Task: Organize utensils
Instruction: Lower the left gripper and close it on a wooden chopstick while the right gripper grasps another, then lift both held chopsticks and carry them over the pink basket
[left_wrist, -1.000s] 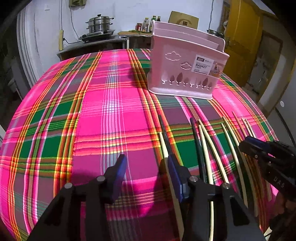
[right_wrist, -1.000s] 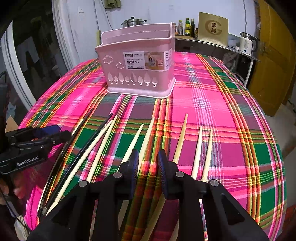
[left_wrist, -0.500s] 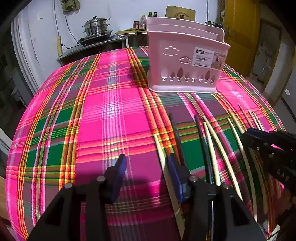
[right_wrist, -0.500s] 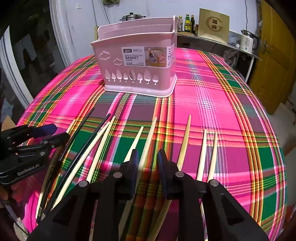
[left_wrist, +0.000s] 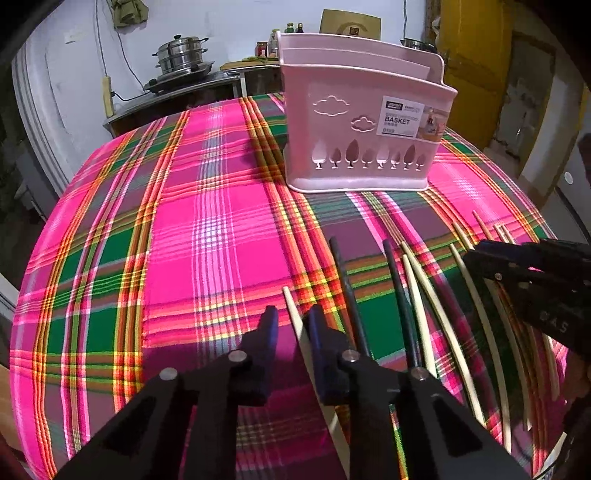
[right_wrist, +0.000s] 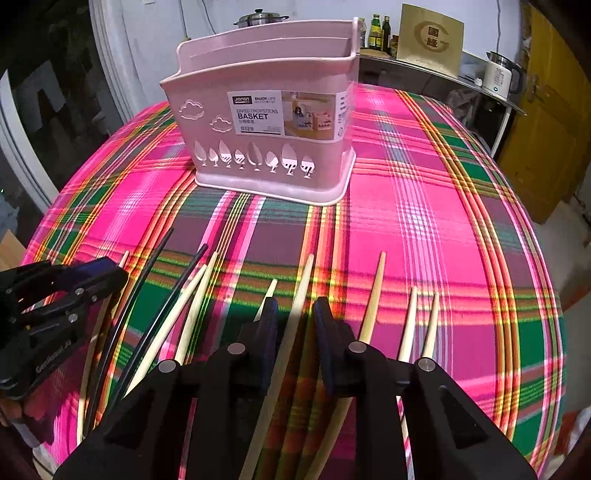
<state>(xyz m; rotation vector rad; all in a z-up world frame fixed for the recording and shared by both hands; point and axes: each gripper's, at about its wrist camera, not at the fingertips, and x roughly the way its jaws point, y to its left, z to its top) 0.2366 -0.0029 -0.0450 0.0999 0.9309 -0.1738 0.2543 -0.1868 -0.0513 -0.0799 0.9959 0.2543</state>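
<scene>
The near ends of the chopsticks (right_wrist: 373, 295) are hidden behind the right claw (right_wrist: 291, 317).

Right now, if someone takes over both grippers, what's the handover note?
Left gripper: jaws have just been closing around a pale chopstick lying on the plaid cloth; a gap shows, so it is not gripped.
Right gripper: jaws open, astride a second pale chopstick, not gripped.
Things: the rest, including two black chopsticks, lie in a row on the cloth; the pink basket stands upright beyond them.
Done: nothing shows above the basket's rim.
Left: grip, lift and drop every chopstick into the basket.
</scene>
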